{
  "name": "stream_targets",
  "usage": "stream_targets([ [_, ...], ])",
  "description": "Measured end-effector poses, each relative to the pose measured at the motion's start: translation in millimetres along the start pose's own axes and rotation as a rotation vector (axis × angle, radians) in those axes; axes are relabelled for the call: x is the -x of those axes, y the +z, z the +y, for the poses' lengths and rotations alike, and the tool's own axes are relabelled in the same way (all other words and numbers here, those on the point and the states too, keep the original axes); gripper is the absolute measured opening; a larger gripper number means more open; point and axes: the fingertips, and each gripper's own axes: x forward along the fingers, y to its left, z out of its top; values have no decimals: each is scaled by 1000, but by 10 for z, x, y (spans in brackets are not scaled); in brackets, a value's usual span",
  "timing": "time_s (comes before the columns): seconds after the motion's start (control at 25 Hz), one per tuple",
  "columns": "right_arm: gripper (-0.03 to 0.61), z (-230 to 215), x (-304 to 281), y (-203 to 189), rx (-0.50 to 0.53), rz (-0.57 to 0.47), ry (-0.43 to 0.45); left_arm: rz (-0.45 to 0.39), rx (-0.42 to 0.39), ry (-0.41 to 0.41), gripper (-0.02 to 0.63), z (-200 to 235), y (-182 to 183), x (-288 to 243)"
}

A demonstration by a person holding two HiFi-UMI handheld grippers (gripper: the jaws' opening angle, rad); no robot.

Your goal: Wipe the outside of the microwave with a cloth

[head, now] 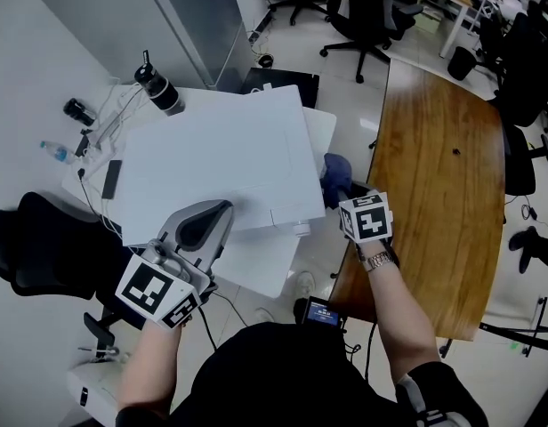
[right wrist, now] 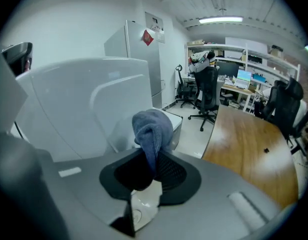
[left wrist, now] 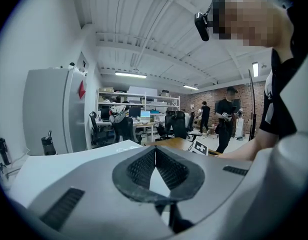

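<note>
The white microwave (head: 221,163) stands on a low white table, seen from above in the head view. My right gripper (head: 342,191) is shut on a bunched blue cloth (head: 336,171), which sits against the microwave's right side. In the right gripper view the cloth (right wrist: 153,129) sticks up from between the jaws of the right gripper (right wrist: 153,166), with the microwave's white wall (right wrist: 79,104) just to the left. My left gripper (head: 222,210) lies over the microwave's front left top edge, shut and empty. In the left gripper view, the left gripper (left wrist: 154,153) points across the white top (left wrist: 59,166).
A long wooden table (head: 443,176) runs along the right. A dark bottle (head: 158,87), a phone (head: 111,178) and cables lie behind the microwave at the left. Beside my left arm stands a black chair (head: 38,247). Office chairs (head: 363,16) stand further back.
</note>
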Motion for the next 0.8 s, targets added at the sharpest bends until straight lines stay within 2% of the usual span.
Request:
stream_targets([
  [0.48, 69, 387, 930, -78, 25, -58, -128, -78, 31, -46, 6, -63, -104, 651],
  [0.8, 69, 990, 1517, -233, 60, -94, -152, -115, 49, -45, 6, -81, -195, 1181],
])
